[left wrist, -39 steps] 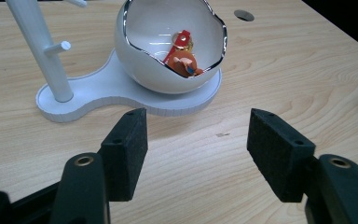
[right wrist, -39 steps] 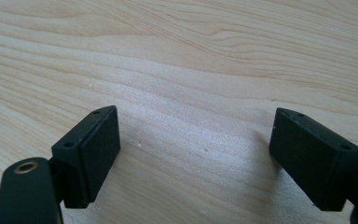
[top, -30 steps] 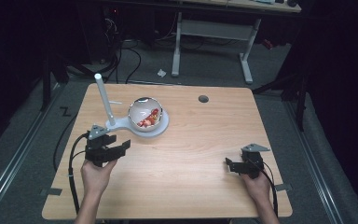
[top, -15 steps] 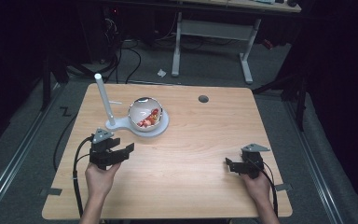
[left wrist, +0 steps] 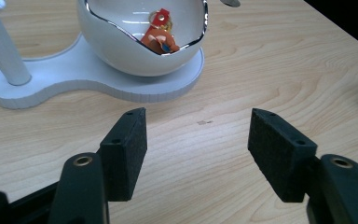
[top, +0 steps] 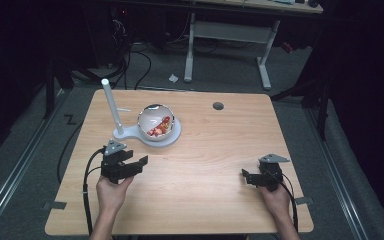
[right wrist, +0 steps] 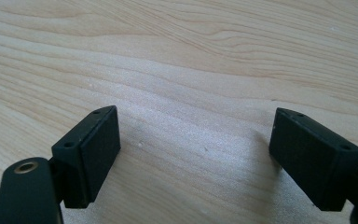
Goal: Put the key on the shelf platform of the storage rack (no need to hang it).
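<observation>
A white egg-shaped bowl with a silver rim sits on a flat white stand at the back left of the table. A white post rises from the stand's left end. Small red and orange pieces lie inside the bowl. My left gripper is held just in front of the stand, open, nothing between its pads. Over bare wood near the front right, my right gripper is open and empty.
The wooden table has a round cable hole at the back centre. Cables trail from both grippers off the near edge. Beyond the table are a dark floor, cables and a desk frame.
My left gripper has drawn slightly toward the near edge of the table. The right gripper has kept still.
</observation>
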Tool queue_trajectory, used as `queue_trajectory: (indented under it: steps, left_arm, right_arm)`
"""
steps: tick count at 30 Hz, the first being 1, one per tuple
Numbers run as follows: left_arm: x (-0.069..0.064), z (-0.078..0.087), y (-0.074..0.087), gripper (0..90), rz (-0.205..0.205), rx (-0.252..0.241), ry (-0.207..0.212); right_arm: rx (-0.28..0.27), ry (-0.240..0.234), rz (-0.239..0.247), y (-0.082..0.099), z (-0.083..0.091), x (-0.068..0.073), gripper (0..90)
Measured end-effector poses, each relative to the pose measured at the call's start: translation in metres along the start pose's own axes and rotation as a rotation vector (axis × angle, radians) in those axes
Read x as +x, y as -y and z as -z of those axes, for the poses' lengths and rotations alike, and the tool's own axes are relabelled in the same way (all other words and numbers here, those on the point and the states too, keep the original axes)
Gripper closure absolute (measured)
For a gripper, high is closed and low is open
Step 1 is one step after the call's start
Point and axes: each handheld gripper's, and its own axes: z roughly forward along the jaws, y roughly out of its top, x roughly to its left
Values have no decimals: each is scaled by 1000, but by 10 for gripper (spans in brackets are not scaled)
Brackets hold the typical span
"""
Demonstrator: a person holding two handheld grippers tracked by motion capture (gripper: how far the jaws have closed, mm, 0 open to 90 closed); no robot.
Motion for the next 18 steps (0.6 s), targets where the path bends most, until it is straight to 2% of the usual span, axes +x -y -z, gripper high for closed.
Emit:
queue_trajectory:
  steps: [3, 7, 8, 12, 13, 15, 17, 18]
  left_arm:
    - [1, -2, 4, 379, -11, 4, -7]
    - [2, -3, 7, 379, 5, 14, -12]
    - [3, -4, 8, 379, -9, 16, -7]
    - [6, -6, 12, 380, -9, 27, -16]
    - [8, -8, 15, 385, -25, 34, -12]
    - [7, -9, 17, 395, -14, 41, -17]
    - [8, -11, 20, 399, -31, 49, -21]
    - [8, -12, 22, 399, -19, 46, -32]
  right_arm:
    - [0, 0, 0, 0, 0, 0, 162]
    - [0, 0, 0, 0, 0, 0, 162]
    - [0, 0, -1, 0, 0, 0, 162]
    - [0, 0, 0, 0, 0, 0, 162]
    - [0, 0, 0, 0, 0, 0, 162]
    - [0, 0, 0, 0, 0, 0, 162]
    - [0, 0, 0, 0, 0, 0, 162]
    - [0, 0, 0, 0, 0, 0, 162]
